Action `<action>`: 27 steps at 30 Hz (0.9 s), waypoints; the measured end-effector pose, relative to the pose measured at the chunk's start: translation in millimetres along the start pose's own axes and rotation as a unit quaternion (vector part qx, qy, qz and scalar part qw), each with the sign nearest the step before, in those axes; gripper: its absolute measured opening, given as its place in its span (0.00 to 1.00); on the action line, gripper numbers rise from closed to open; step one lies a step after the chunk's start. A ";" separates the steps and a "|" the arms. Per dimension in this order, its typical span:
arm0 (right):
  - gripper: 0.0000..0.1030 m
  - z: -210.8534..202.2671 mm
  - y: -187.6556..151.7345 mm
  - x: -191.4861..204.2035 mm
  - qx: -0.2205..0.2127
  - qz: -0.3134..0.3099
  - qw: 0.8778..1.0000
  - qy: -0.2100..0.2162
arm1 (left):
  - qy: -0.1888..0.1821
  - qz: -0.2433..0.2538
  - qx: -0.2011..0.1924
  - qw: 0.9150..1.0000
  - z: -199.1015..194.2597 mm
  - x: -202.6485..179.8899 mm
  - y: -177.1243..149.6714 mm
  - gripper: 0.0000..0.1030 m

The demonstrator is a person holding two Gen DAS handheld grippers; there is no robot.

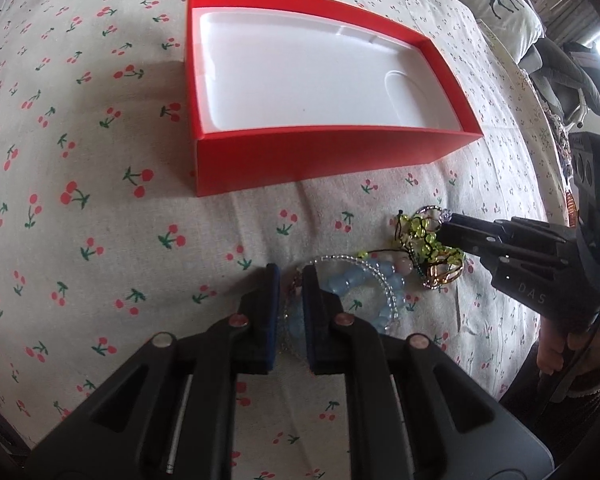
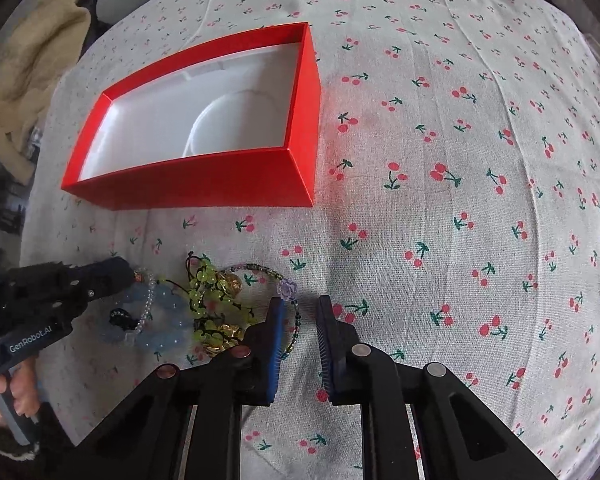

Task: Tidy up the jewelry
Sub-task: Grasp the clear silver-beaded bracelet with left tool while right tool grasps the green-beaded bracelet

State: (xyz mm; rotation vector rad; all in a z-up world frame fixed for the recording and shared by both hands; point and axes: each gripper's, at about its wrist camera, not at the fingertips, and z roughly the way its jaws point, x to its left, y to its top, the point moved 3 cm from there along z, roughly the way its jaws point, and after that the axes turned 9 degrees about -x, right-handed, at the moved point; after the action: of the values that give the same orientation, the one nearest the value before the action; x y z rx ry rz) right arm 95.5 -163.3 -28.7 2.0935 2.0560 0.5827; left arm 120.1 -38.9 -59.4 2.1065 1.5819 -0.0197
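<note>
Left wrist view: jewelry heap at the fingertips, red box (image 1: 320, 156) beyond.
The blue bead bracelet (image 1: 348, 284), light, limp and slippery, is pinched by the left gripper (image 1: 291, 280); the right gripper (image 2: 300, 312) is spread over a thin chain (image 2: 296, 320), best taken at one strand.

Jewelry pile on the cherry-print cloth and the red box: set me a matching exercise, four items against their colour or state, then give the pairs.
Items:
1. Chunky round-bead bracelet
2. Small-bead cluster on dark cord
3. Rectangular cardboard box
4. Flower charm on thin beaded strand

Descriptions:
A. Yellow-green
B. Red outside, white liner, nothing inside
C. Pale purple
D. Translucent light blue, between the left gripper's fingers

Pairs: 1-D, 2-A, 3-B, 4-C
</note>
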 end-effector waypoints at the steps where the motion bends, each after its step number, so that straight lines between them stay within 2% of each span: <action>1: 0.10 0.9 -0.1 4.0 -0.004 -0.010 1.000 -0.008 | 0.003 0.006 0.001 1.000 0.8 -1.9 -0.4 0.12; 5: 0.04 2.1 -0.3 13.0 -0.017 -0.026 0.999 -0.021 | 0.007 0.016 0.007 1.000 -0.2 -4.4 -4.3 0.12; 9: 0.04 -3.1 -1.6 13.2 -0.024 -0.015 1.000 -0.009 | 0.005 -0.010 -0.004 1.000 -3.5 4.1 -8.6 0.05; 12: 0.04 -15.5 1.6 0.7 -0.027 -0.001 1.000 0.004 | 0.005 -0.021 -0.011 1.000 -7.1 9.6 -11.6 0.04; 16: 0.03 -28.2 3.6 -3.3 -0.041 0.014 0.999 0.022 | 0.001 -0.044 -0.028 0.999 -15.6 15.5 -14.1 0.04; 27: 0.03 -69.0 -3.3 -1.6 -0.084 0.031 0.994 0.058 | -0.030 -0.061 -0.091 0.994 -61.0 15.1 -18.4 0.04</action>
State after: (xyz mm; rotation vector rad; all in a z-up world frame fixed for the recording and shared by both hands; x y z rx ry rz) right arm 66.6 -175.9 32.8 2.0765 1.9296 0.8730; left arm 91.3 2.5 -17.7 1.8523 1.6117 0.0177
